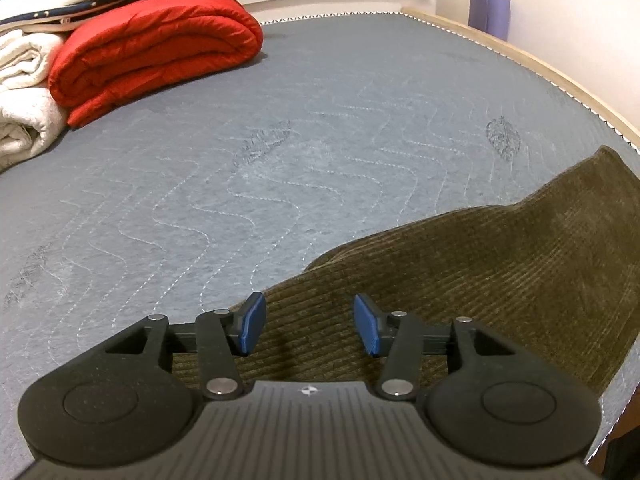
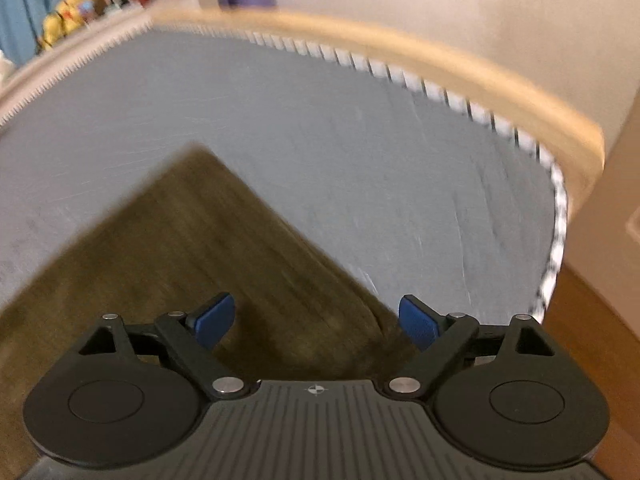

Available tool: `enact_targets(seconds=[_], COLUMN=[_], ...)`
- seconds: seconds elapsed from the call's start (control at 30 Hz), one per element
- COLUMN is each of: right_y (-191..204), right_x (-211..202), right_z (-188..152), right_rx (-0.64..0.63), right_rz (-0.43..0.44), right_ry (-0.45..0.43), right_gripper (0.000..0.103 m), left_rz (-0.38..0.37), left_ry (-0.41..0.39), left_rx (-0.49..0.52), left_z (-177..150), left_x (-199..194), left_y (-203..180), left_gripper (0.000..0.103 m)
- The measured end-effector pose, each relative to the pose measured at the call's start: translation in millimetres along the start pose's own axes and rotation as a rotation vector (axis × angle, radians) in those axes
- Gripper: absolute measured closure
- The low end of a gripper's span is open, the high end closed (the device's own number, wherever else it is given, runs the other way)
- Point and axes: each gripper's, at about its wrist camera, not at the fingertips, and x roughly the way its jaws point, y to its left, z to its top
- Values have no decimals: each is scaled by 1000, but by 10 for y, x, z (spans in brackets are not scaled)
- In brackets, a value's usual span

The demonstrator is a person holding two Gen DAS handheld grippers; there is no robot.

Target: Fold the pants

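The olive corduroy pants [image 1: 480,264] lie flat on the grey quilted mattress [image 1: 280,140], near the edge with the pale wooden bed frame [image 2: 400,52], well apart from the red quilt [image 1: 160,52] and white bedding [image 1: 24,92] piled at the far corner. Both claws hang over the cloth, tilted downward. The left claw [image 1: 309,326] stands about half open above the near hem, its blue pads [image 1: 252,324] clear of the fabric and holding nothing. The right claw [image 2: 316,322] gapes much wider over a corner of the pants, also empty; its view is smeared, so I can't tell how close the pads are to the cloth. I'd guess they are lining up to take hold for a fold. The trouble I foresee is in the pinch: corduroy is thick, and if the pants are already doubled, a shallow bite could catch only the top layer and peel it away. Uneven grips would skew the fold, and the right side sits near the mattress edge, where a dragged corner might slide off.
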Motion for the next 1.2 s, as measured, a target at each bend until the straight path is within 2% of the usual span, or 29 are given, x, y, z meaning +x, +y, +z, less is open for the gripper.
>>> enact_targets(seconds=[0.03, 0.17, 0.27, 0.37, 0.43, 0.53, 0.63, 0.77, 0.83, 0.87, 0.93, 0.97, 1.03, 1.17, 1.2], right_y=[-19, -101, -274, -498, -619, -658, -590, -458, -410, -393, -339, -324, -308, -350, -364], right_x=[56, 46, -100, -181, -168, -49, 28, 18, 21, 0, -26, -44, -63, -100, -117], right_z=[-21, 1, 117, 200, 180, 159, 106, 84, 53, 41, 24, 24, 28, 46, 56], right_rx=[-24, 4, 108, 227, 267, 280, 241, 171, 132, 109, 87, 89, 81, 115, 123], right_rz=[-23, -12, -22, 34, 86, 157, 161, 117, 74, 61, 75, 81, 73, 92, 101], right_ry=[16, 3, -88, -133, -113, -37, 15, 25, 25, 21, 18, 17, 12, -1, -9], right_gripper=[9, 10, 10, 10, 10, 10, 10, 11, 25, 28, 45, 47, 57, 66, 72], left_rz=[-1, -1, 2, 6, 7, 5, 5, 6, 7, 7, 7, 7, 4, 0, 0], left_ry=[1, -3, 0, 9, 11, 12, 13, 13, 13, 12, 11, 10, 9, 4, 3], left_rx=[-3, -7, -8, -6, -3, -3, -1, 1, -2, -4, -8, -8, -7, -8, -9], left_z=[-1, -11, -24, -38, -43, -34, -33, -43, -46, -47, -48, -50, -47, -41, -38], left_x=[5, -41, -40, -31, -26, -33, -36, -45, -50, -52, -56, -58, -62, -72, -74], left_y=[-2, 26, 41, 57, 59, 61, 54, 49, 65, 72, 84, 81, 81, 77, 79], left_gripper=[48, 45, 44, 43, 43, 42, 41, 39, 38, 38, 38, 38, 38, 38, 38])
